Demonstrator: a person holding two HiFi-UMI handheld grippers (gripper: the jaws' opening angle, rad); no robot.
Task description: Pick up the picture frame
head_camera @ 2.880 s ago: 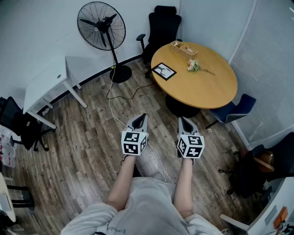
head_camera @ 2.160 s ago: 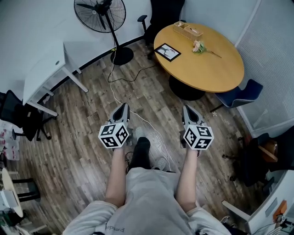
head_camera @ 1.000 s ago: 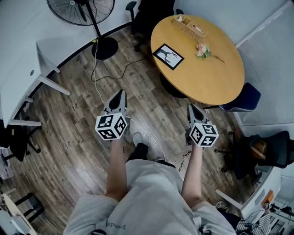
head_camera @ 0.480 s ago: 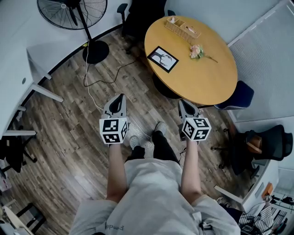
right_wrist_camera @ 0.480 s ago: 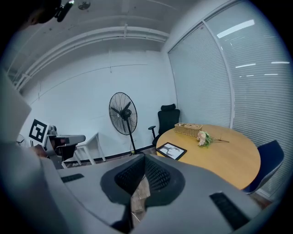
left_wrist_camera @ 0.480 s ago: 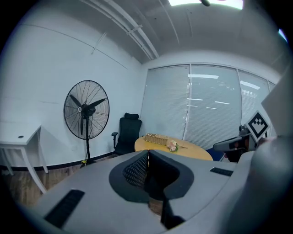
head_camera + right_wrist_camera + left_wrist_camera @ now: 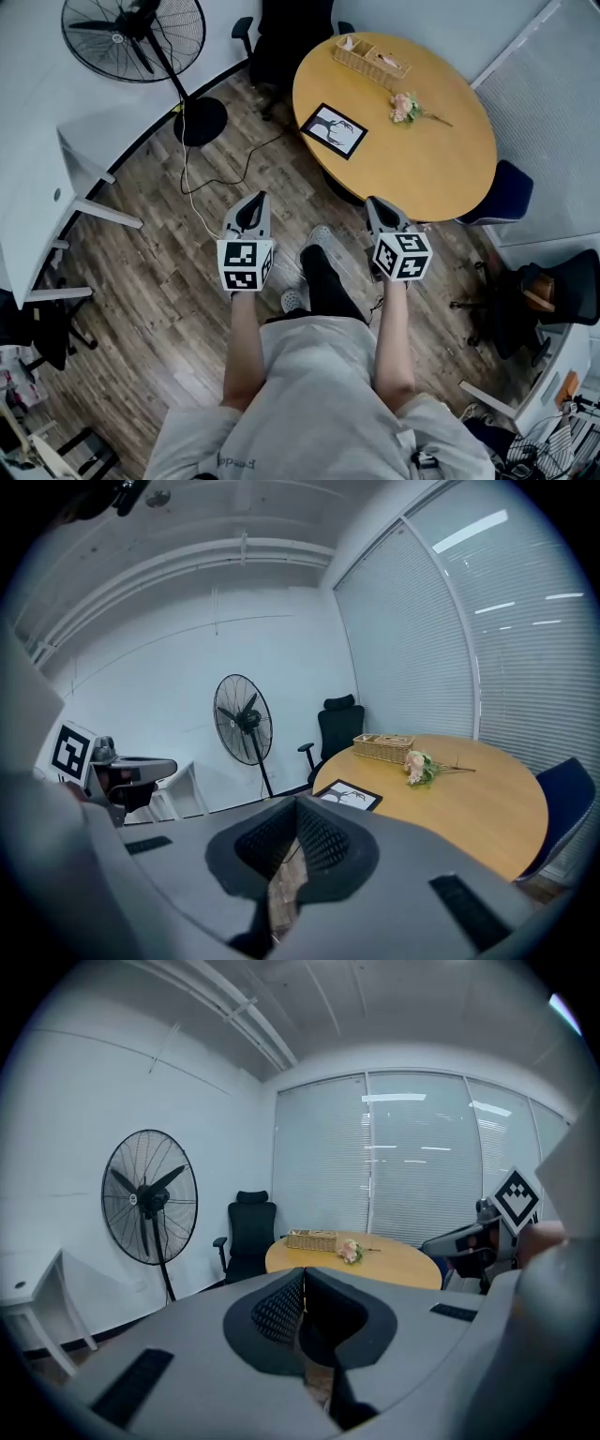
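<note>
**APPROACH TO THE PICTURE FRAME: BOTH GRIPPERS CLOSED, SHORT OF THE TABLE**

The picture frame (image 7: pixel 333 130) lies flat on the round table (image 7: pixel 427 169), close to the table edge that faces the grippers. It is ahead of the right gripper (image 7: pixel 377 204) and well apart from it. From the left gripper (image 7: pixel 255 201) it is ahead and off to the right. A flower sprig (image 7: pixel 405 106) and a wicker basket (image 7: pixel 372 58) lie beyond the frame, farther from both grippers. Each gripper has its jaws pressed together with nothing between them. Both are over the wooden floor (image 7: pixel 159 281), not yet at the table.

The step in hand appears to be the approach. Recommended procedure:

1. Bring the right gripper to the near table edge.
2. Spread the jaws before reaching the frame.
3. A flat frame probably offers little to pinch from above. Come in low and take the near border.
4. Keep the left gripper free to steady the far border.
5. Lift level, clear of the flower sprig.
</note>
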